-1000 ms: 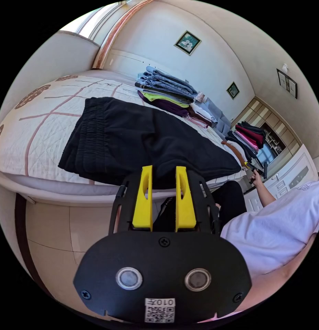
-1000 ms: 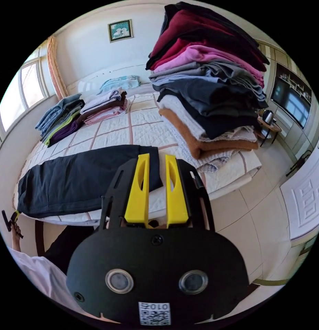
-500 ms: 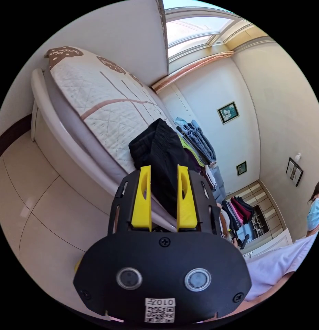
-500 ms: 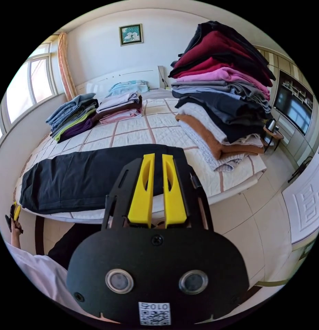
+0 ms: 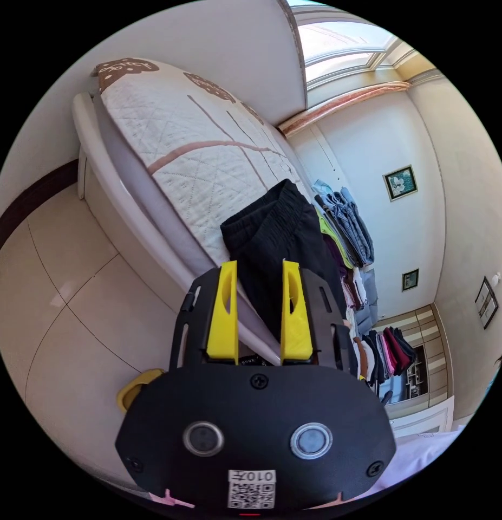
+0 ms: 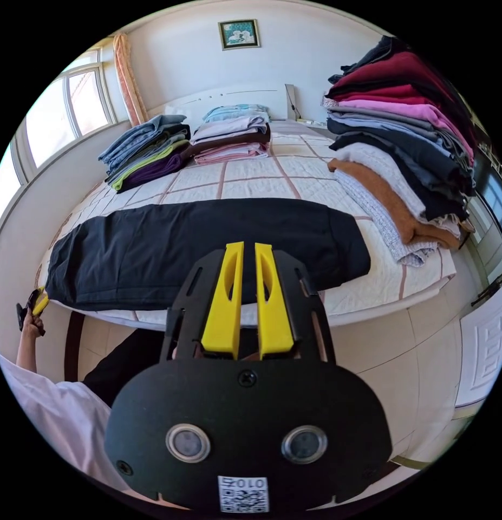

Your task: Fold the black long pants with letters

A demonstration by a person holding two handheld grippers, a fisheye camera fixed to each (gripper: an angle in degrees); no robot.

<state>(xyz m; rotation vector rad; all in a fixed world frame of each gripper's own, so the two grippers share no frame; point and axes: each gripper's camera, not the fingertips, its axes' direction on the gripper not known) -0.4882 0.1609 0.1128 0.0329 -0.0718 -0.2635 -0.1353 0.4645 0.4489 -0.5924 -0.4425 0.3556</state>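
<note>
So the black pants (image 6: 202, 244) are lying flat across the near edge of the bed (image 6: 294, 179), already doubled leg-on-leg into one long strip, waistband end out by the left gripper (image 5: 259, 265) and the cuff end over by the tall clothes stack (image 6: 408, 146). Neither gripper has hold of anything. The left one's jaws stand apart, hanging just off the bed's corner with the elastic waistband (image 5: 261, 222) right ahead. The right gripper (image 6: 248, 246) has its jaws nearly together with a thin gap, sitting off the front edge around the middle of the strip.

My guess is the next fold is end to end. If I were doing it, I'd pinch both layers at the waistband corners, not just the top one, lift low, and carry that end over to the cuffs. Keep the long edges lined up or it skews. The folded piles (image 6: 148, 151) further back are well apart, so there's room.
</note>
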